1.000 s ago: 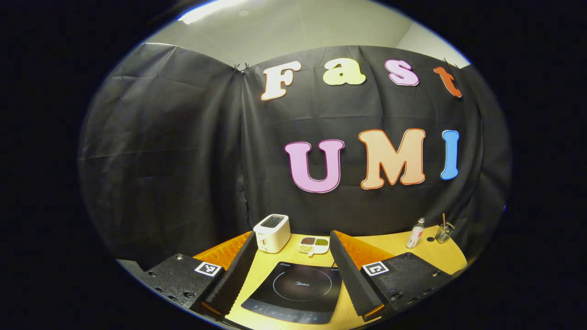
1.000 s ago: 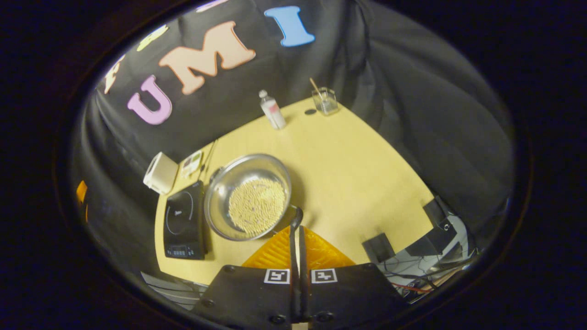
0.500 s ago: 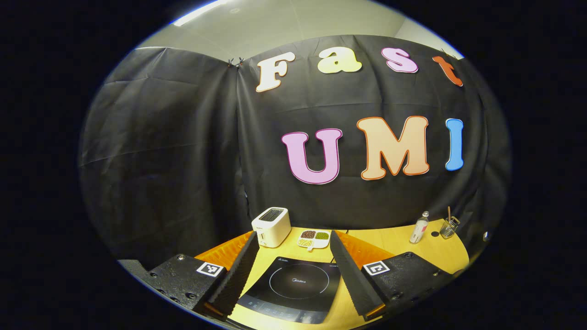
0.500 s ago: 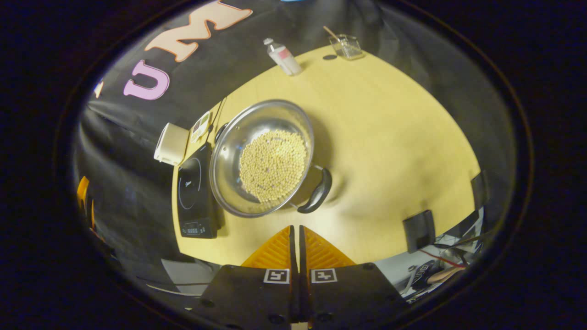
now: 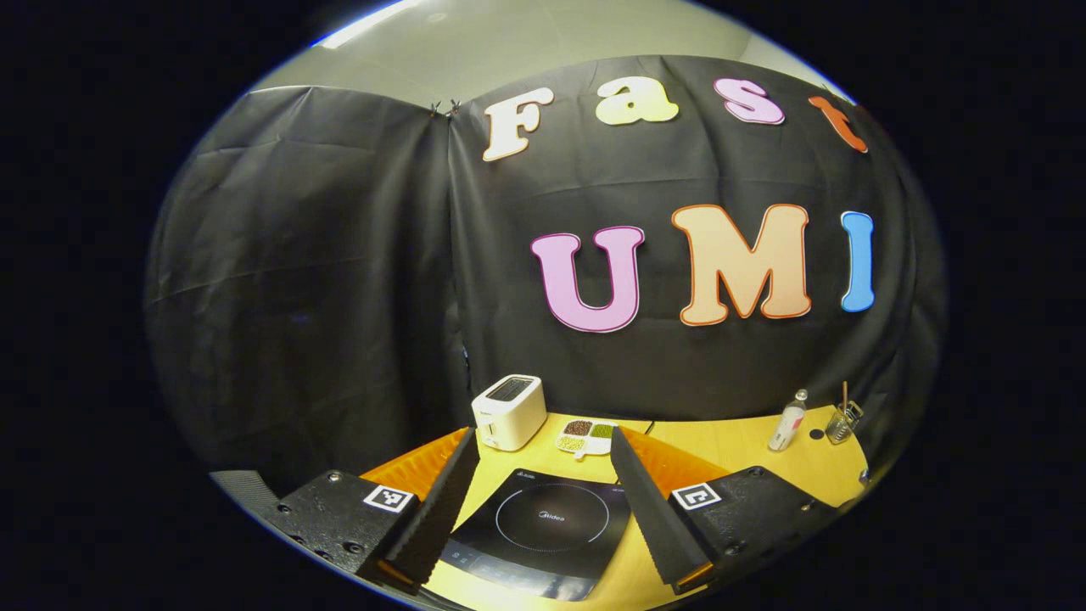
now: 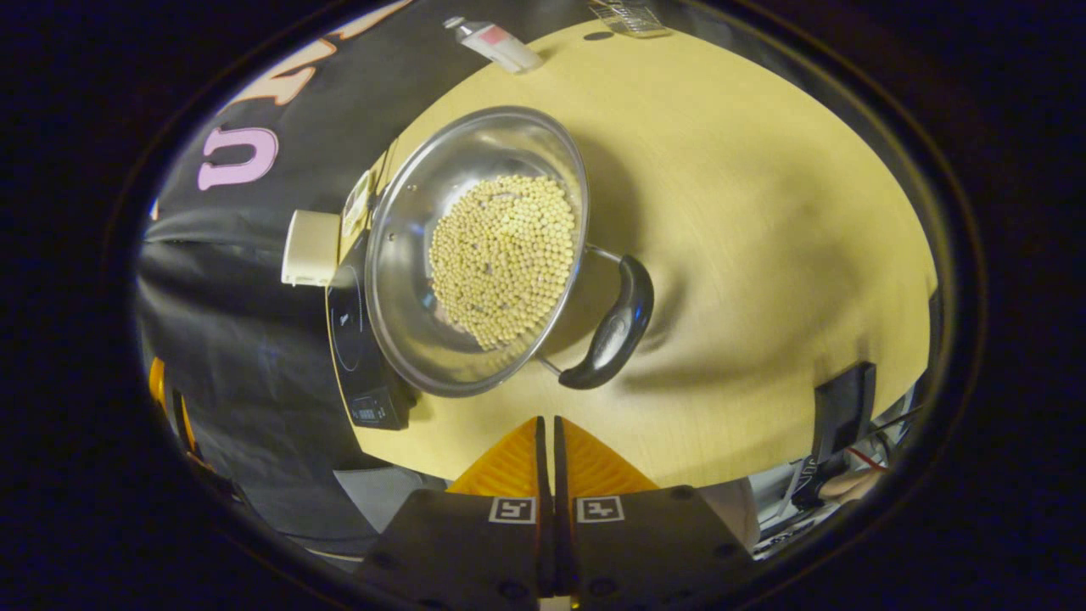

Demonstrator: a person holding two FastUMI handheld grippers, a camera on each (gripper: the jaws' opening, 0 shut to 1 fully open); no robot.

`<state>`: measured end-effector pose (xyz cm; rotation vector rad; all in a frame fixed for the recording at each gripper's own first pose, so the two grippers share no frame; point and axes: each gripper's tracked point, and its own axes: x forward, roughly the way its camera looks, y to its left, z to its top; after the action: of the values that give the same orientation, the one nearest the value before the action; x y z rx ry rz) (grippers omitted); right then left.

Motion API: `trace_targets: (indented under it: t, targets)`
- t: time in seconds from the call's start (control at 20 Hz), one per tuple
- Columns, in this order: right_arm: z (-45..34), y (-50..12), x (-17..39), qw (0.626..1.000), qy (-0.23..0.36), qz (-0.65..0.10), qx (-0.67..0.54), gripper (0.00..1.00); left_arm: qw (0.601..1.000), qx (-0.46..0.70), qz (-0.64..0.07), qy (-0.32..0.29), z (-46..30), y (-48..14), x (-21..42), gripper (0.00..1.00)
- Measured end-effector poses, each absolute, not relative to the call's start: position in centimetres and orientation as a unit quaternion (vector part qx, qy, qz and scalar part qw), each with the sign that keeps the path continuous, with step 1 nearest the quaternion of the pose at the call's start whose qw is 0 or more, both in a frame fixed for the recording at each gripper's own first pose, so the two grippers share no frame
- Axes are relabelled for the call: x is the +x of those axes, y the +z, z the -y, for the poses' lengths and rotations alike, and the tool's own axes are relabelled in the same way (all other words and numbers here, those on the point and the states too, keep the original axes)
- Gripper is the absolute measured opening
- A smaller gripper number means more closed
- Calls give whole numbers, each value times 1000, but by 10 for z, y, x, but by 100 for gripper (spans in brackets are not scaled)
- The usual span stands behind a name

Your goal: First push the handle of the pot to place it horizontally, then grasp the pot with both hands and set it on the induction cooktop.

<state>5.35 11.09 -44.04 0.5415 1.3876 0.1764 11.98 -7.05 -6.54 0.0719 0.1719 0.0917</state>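
Note:
A steel pot [image 6: 399, 280] holding pale beans stands on the yellow table [image 6: 747, 212], its rim overlapping the black induction cooktop [image 6: 349, 327] in the right gripper view. Its black handle [image 6: 612, 327] points toward my right gripper [image 6: 545, 422], which is shut, empty, and a little short of the handle. My left gripper [image 5: 543, 434] is open and hovers low over the cooktop [image 5: 543, 530], which lies between its fingers.
A white toaster [image 5: 507, 412] and a small divided dish [image 5: 585, 434] stand behind the cooktop. A bottle [image 5: 787, 422] and a glass with a stick [image 5: 844, 422] sit at the far right of the table. The table's near edge [image 6: 645, 462] is just ahead of my right fingers.
My right gripper has drawn back from the pot handle and tipped down, so the pot looms larger and the handle lies clear of the fingertips. The left gripper has barely shifted.

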Motion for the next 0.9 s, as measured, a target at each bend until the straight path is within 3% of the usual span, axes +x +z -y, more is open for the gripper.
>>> trace_targets:
  t: [0.3,0.5,0.75,0.9]
  targets:
    - [-102,-452,66,718,63,-641,264,0,993,27,-105,54,76,-79,126,94]
    - [-96,-453,72,717,51,-640,271,3,991,18,-123,50,82,-91,128,95]
    - [-76,-450,91,728,27,-627,275,0,988,3,-151,29,101,-110,127,95]
    - [-64,-447,104,729,12,-619,292,3,986,6,-168,21,109,-121,128,96]
